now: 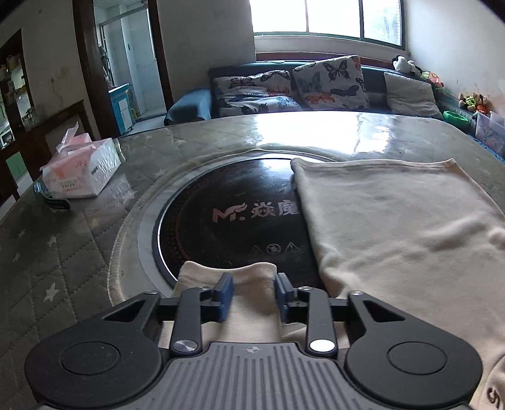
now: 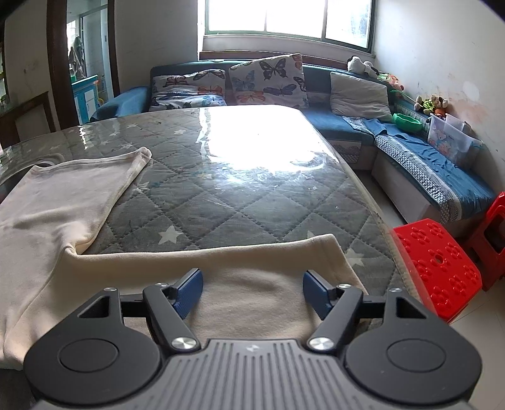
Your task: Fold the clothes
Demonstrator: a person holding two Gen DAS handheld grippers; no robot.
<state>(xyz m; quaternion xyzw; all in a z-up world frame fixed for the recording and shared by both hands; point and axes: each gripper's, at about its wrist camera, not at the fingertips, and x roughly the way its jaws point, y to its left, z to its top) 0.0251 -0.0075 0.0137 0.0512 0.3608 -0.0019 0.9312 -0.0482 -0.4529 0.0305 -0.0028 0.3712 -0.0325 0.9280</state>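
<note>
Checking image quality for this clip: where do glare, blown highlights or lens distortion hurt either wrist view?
Left wrist view: window blown out, its glare on the table cover; fisheye bows the table edge. Right wrist view: a larger glare patch washes out the quilted cover; the cream shirt stays legible, and the corners vignette black.

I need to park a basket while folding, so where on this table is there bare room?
The widest free patch is the quilted table cover right of the cream garment, beyond its sleeve, up to the far edge by the sofa. A smaller patch lies between the tissue pack and the round cooktop. The near edge is crowded with cloth.
</note>
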